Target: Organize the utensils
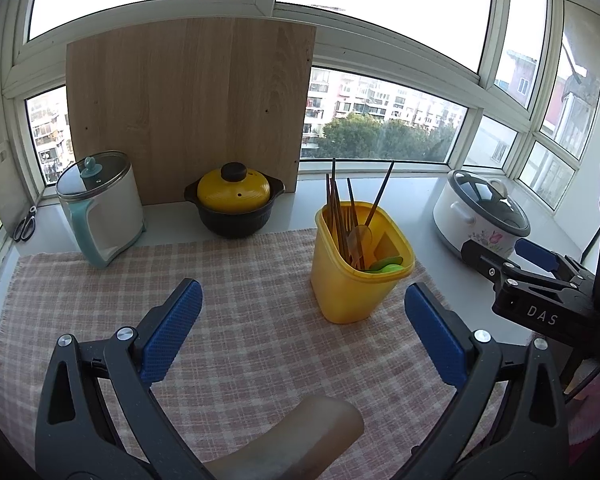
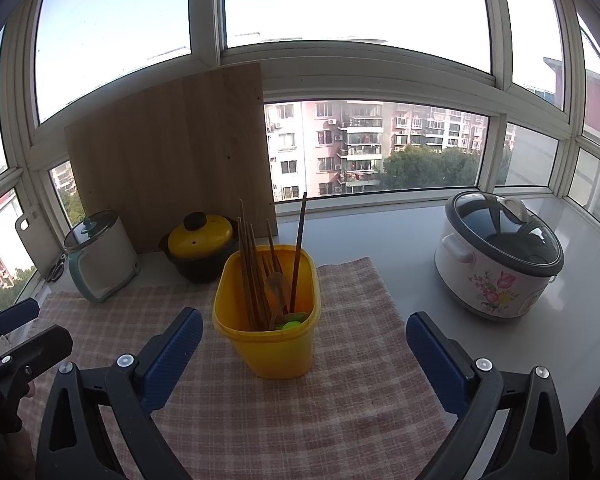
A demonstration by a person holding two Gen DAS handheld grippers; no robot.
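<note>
A yellow utensil holder (image 1: pixel 360 280) (image 2: pixel 268 344) stands upright on the pink checked cloth (image 1: pixel 240 320) (image 2: pixel 340 400). Inside it are several brown chopsticks (image 1: pixel 336 208) (image 2: pixel 249 264), a wooden spoon (image 1: pixel 359 238) (image 2: pixel 277 285) and a green utensil (image 1: pixel 386 266) (image 2: pixel 291 324). My left gripper (image 1: pixel 304 332) is open and empty, just left of and in front of the holder. My right gripper (image 2: pixel 304 356) is open too, with the holder just beyond its gap. Each gripper shows at the other view's edge: the right gripper (image 1: pixel 508 256) and the left gripper (image 2: pixel 24 330).
Behind the cloth stand a white kettle with a teal handle (image 1: pixel 100 216) (image 2: pixel 100 260), a black pot with a yellow lid (image 1: pixel 234 204) (image 2: pixel 200 246) and a leaning wooden board (image 1: pixel 188 108) (image 2: pixel 168 160). A flowered rice cooker (image 1: pixel 480 220) (image 2: pixel 496 256) sits right. Scissors (image 1: pixel 25 224) lie far left.
</note>
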